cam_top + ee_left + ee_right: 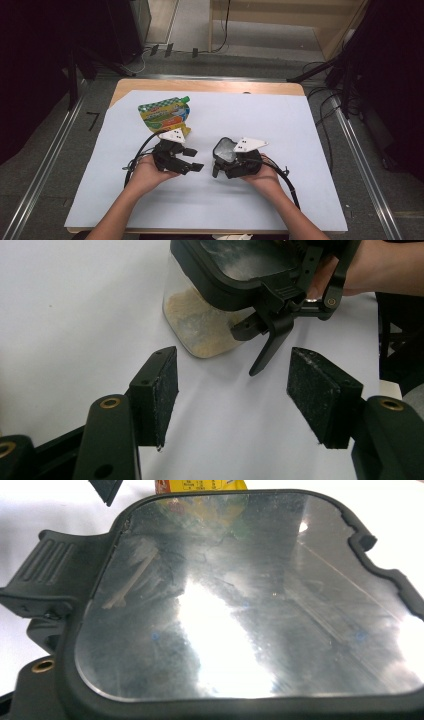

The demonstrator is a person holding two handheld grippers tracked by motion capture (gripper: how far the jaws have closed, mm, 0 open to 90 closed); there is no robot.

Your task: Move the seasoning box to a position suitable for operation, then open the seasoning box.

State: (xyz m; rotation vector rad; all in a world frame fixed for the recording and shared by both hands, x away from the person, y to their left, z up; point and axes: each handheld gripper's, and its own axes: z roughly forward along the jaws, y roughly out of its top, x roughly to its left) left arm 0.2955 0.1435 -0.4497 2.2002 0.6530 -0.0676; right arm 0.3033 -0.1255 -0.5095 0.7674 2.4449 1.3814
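The right tongs (226, 159) grip a clear food container (205, 325) with a black clip-on lid (250, 600) — clamped near its lid edge, as far as the left gripper view shows. The container rests tilted on the white sheet covering the desk (280, 130), pale powder settled in its low corner. Held this way, its lid latch (267, 342) faces the left tongs (192, 160), which wait just beside it, pads (167, 390) well apart and gripping nothing. That looks like a bracing hold: one hand steadies the box so the other can work the latch. A colourful spouted pouch (165, 114) lies behind the left hand, probably the refill.
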